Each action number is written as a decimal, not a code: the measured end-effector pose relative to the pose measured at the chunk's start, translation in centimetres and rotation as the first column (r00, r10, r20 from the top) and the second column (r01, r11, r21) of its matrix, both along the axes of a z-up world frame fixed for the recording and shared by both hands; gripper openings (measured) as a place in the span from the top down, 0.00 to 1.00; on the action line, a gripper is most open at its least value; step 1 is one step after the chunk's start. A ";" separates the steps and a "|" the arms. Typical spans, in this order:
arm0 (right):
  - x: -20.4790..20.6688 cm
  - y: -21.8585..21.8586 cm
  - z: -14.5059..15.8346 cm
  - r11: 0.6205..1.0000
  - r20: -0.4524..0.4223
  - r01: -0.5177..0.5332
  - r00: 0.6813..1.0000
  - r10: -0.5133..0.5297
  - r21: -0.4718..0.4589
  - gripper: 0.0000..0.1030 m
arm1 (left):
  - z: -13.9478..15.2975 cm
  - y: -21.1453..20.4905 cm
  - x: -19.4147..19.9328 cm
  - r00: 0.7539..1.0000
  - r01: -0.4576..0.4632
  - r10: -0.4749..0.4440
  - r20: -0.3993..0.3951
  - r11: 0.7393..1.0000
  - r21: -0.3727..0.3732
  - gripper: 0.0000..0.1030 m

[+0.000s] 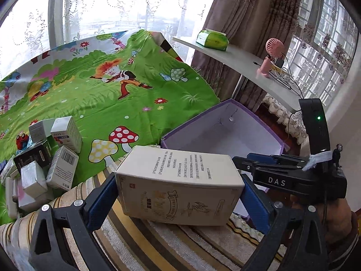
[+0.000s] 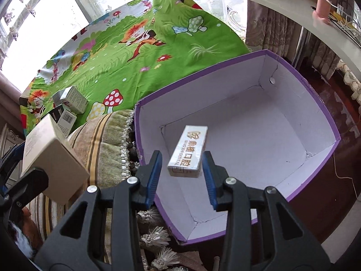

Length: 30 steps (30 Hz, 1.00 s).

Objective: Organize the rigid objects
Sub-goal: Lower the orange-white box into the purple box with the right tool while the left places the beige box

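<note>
The left hand-held gripper (image 1: pixel 179 194) has a black plastic frame with triangular cut-outs, round silver screws at its joints and ribbed blue pads (image 1: pixel 101 199) on the fingers. The right hand-held gripper (image 2: pixel 181 171) is built the same way: black arms, silver screws, blue pads (image 2: pixel 153 176). Seen from the left wrist, its body bears white "DAS" lettering, a black module with a green light tied on by a white strap, and a thin black cable.

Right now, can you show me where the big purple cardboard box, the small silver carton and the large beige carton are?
Purple cardboard box (image 2: pixel 293 85): right wrist view, white inner back wall.
Small silver carton (image 2: pixel 189 149): right wrist view, lettered top face.
Large beige carton (image 1: pixel 180 169): left wrist view, printed upper face.
</note>
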State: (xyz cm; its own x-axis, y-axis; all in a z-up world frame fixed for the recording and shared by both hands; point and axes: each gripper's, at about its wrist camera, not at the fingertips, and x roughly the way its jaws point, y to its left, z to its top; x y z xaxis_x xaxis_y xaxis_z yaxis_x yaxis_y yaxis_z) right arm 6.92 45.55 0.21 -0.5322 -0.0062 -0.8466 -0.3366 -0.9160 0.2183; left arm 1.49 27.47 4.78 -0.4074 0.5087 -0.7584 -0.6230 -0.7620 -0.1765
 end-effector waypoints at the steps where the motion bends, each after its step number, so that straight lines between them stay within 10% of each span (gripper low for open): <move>1: 0.1 0.2 0.1 1.000 -0.003 0.009 1.000 -0.009 0.009 0.40 | -0.2 0.0 -0.1 1.000 -0.007 0.007 0.010 1.000 -0.004 0.01; 8: 0.1 0.2 0.5 0.999 -0.030 0.012 0.999 -0.012 0.032 0.25 | -0.2 -1.2 -0.5 0.999 -0.039 0.037 0.036 0.998 0.048 0.00; 19: 1.7 1.5 3.4 0.996 -0.127 0.061 0.991 -0.052 0.067 0.24 | 1.0 1.5 2.3 0.983 0.167 -0.169 -0.072 0.986 -0.026 0.00; 30: 2.1 -0.8 6.7 0.965 -0.253 -0.234 0.947 0.198 -0.121 0.18 | 1.4 2.2 3.3 0.964 0.245 -0.248 -0.102 0.969 -0.038 0.00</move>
